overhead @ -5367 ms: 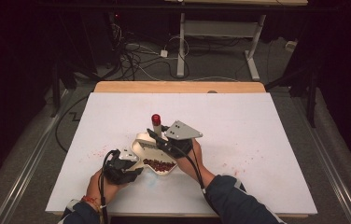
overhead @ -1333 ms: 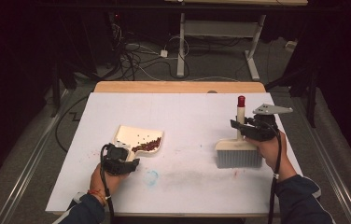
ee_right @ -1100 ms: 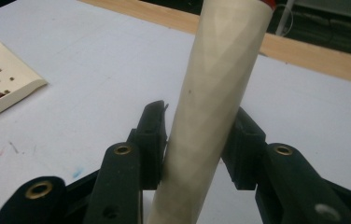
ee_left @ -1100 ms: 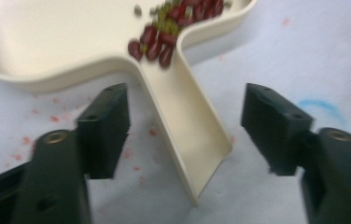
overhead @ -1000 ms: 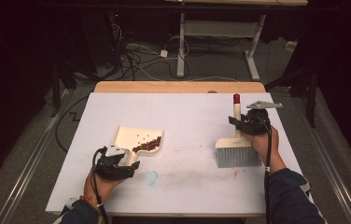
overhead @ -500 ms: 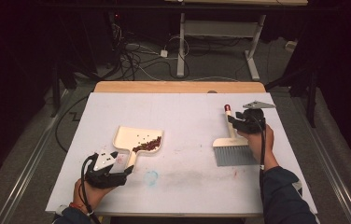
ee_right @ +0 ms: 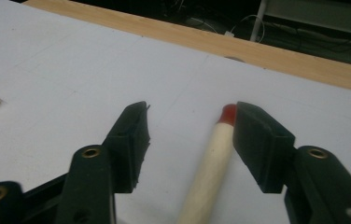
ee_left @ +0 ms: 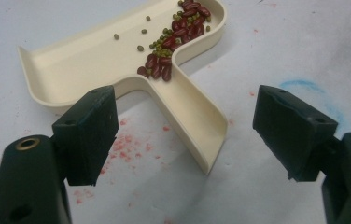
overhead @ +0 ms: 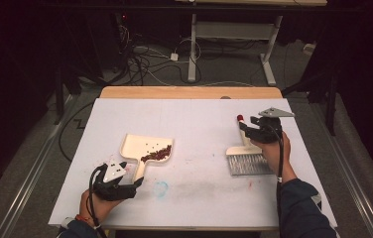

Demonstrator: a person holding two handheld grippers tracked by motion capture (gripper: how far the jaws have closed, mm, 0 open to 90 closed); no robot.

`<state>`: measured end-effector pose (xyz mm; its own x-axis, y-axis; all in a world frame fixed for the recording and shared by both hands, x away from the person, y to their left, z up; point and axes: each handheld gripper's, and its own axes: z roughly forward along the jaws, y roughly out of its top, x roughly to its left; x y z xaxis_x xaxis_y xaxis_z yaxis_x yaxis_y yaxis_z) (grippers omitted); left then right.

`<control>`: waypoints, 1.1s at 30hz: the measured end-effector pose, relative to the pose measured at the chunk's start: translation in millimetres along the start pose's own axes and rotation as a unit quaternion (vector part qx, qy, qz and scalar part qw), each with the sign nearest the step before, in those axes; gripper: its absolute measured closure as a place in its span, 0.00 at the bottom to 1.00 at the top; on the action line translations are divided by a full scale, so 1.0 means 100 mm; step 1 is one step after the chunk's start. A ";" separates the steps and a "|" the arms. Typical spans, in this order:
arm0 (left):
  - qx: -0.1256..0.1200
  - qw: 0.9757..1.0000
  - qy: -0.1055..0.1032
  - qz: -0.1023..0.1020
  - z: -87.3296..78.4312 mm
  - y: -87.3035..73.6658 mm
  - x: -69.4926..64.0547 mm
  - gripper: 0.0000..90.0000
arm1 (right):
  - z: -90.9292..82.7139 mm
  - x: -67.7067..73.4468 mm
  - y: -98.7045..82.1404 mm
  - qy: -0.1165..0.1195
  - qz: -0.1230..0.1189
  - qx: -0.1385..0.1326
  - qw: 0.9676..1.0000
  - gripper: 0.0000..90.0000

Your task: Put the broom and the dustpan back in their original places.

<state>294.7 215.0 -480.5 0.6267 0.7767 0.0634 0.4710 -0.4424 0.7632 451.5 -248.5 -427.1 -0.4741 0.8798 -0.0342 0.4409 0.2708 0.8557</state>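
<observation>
While both grippers gape, right gripper jaws just opening off brush, left gripper near dustpan.

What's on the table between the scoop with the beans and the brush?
Nothing solid: in the high view the white table between the dustpan and the brush is bare apart from faint coloured smudges.
</observation>
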 end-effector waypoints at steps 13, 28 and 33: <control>-0.006 1.000 -0.004 0.005 0.01 0.02 -0.02 0.23 | -0.07 0.09 0.06 -0.023 -0.016 -0.033 0.999 0.26; -0.002 1.000 -0.004 0.015 0.04 0.02 -0.05 0.20 | -0.23 0.17 0.14 -0.011 -0.026 -0.080 0.996 0.20; -0.001 1.000 -0.003 0.020 0.04 0.03 -0.06 0.20 | -0.28 0.25 0.17 -0.007 -0.043 -0.085 0.995 0.19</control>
<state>294.9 207.1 -481.4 0.6492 0.7554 0.0893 0.4447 -0.4722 0.7611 426.1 -233.1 -399.4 -0.4935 0.8618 -0.1173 0.2626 0.2762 0.9245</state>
